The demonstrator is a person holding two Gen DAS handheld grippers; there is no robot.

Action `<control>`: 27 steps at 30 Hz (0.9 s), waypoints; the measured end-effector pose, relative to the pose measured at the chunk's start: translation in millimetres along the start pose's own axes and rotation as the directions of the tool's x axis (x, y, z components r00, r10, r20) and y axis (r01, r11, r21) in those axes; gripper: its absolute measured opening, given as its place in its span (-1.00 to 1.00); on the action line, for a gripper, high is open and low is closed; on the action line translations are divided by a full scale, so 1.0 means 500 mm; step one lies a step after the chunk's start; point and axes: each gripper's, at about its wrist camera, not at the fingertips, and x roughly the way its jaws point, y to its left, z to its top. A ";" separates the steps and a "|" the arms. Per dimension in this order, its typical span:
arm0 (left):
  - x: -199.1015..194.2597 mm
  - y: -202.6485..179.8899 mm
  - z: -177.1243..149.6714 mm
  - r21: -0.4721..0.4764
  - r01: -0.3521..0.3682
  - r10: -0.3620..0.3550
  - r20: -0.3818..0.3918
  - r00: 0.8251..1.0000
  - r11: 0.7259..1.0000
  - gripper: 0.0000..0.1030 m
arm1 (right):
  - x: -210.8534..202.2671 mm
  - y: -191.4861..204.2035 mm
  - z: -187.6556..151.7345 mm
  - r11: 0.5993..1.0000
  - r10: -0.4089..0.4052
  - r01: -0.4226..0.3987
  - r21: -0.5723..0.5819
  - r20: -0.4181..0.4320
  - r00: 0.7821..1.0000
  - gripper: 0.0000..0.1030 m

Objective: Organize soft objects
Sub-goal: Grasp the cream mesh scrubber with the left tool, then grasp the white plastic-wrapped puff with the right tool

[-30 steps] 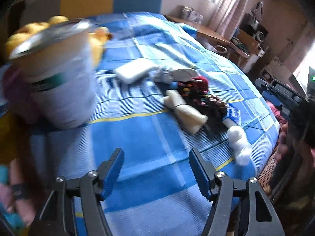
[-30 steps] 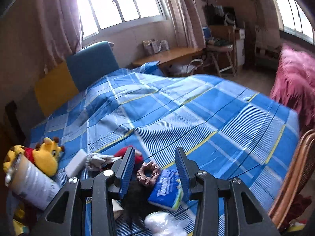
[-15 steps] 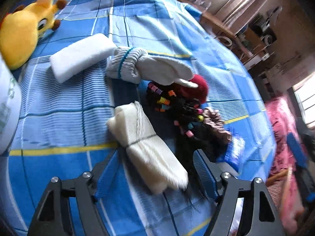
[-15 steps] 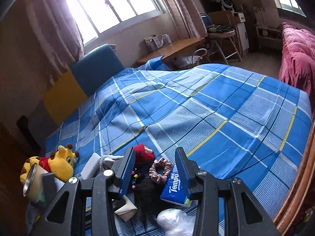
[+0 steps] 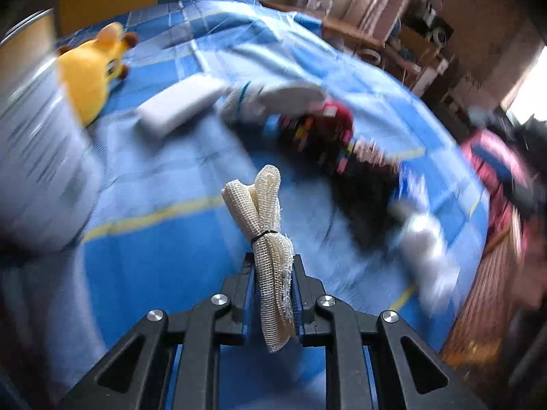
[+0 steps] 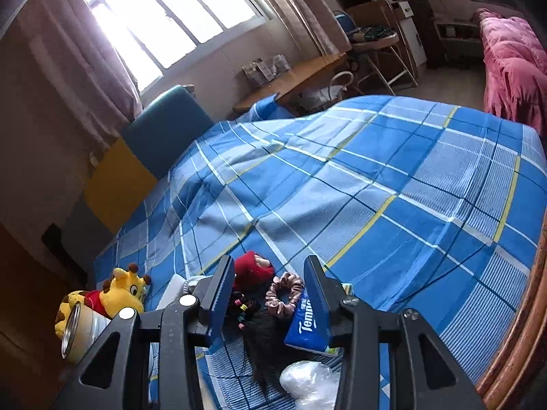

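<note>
My left hand-held gripper [image 5: 273, 294] has just closed on the cream mesh cloth bundle [image 5: 270, 235], clamped below its black tie so the folds stay together, lifted clear of the blue plaid bed [image 5: 164, 256]. My right hand-held gripper [image 6: 266, 294] hangs part-open and empty over the pile by the bed's near edge: red plush [image 6: 254, 268], scrunchie [image 6: 283, 294], tissue pack [image 6: 306, 328]. The metal can [image 6: 82, 331] beside the yellow plush toy [image 6: 119, 294], at the bed's left edge, may be where the bundle goes.

Home bedroom: bed [image 6: 376, 184] under blue plaid cover, curtained window [image 6: 164, 17], desk [image 6: 294, 78], plush toy [image 6: 119, 294].
</note>
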 end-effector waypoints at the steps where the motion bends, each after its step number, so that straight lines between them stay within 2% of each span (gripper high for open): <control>1: -0.010 0.007 -0.025 0.021 -0.030 0.030 -0.004 1.000 0.999 -0.64 | 0.008 0.004 0.000 1.000 -0.009 0.008 -0.016 -0.040 0.999 -0.18; 2: -0.019 0.017 -0.049 0.044 -0.058 0.058 -0.005 0.998 0.997 -0.64 | 0.017 0.007 0.000 0.999 -0.014 0.011 -0.033 -0.089 0.996 -0.18; 4: -0.032 0.034 -0.076 0.050 -0.065 0.064 0.021 0.998 0.997 -0.63 | 0.035 0.014 -0.002 0.998 -0.016 0.004 -0.059 -0.203 0.979 -0.18; 6: -0.034 0.047 -0.088 0.040 -0.068 0.067 0.032 0.997 0.997 -0.60 | 0.056 0.025 -0.010 0.994 -0.029 -0.007 -0.107 -0.336 0.941 -0.18; 7: -0.032 0.053 -0.091 0.028 -0.059 0.058 0.034 0.998 0.998 -0.60 | 0.065 0.034 -0.020 0.989 -0.057 -0.003 -0.147 -0.403 0.913 -0.18; 9: -0.028 0.050 -0.087 0.017 -0.053 0.052 0.034 0.998 0.998 -0.58 | 0.075 0.049 -0.039 0.972 -0.128 0.016 -0.234 -0.472 0.872 -0.13; 10: -0.027 0.050 -0.087 0.017 -0.052 0.052 0.037 0.998 0.998 -0.57 | 0.081 0.058 -0.054 0.957 -0.176 0.025 -0.289 -0.509 0.843 -0.07; 13: -0.015 0.043 -0.083 0.009 -0.052 0.052 0.044 0.998 0.999 -0.54 | 0.096 0.069 -0.092 0.909 -0.296 0.053 -0.414 -0.551 0.780 -0.05; 20: -0.021 0.044 -0.100 0.008 -0.049 0.048 0.102 0.994 0.999 -0.62 | 0.142 0.064 -0.160 0.842 -0.448 0.083 -0.532 -0.606 0.657 -0.06; 21: -0.023 0.045 -0.102 0.001 -0.047 0.046 0.108 0.993 0.999 -0.66 | 0.146 0.065 -0.173 0.828 -0.465 0.078 -0.555 -0.603 0.648 -0.28; 22: -0.028 0.048 -0.104 -0.012 -0.040 0.041 0.113 0.993 0.999 -0.67 | 0.149 0.068 -0.179 0.821 -0.473 0.075 -0.567 -0.600 0.645 -0.34; 23: -0.037 0.051 -0.106 -0.029 -0.032 0.035 0.120 0.992 0.999 -0.70 | 0.145 0.073 -0.181 0.817 -0.473 0.074 -0.572 -0.591 0.654 -0.34; 26: -0.073 0.055 -0.117 -0.037 -0.035 0.041 0.158 0.987 0.999 -0.71 | 0.125 0.106 -0.190 0.795 -0.454 0.043 -0.605 -0.546 0.704 -0.35; 27: -0.088 0.059 -0.122 -0.042 -0.037 0.044 0.170 0.984 0.998 -0.71 | 0.116 0.122 -0.195 0.783 -0.438 0.024 -0.621 -0.524 0.731 -0.35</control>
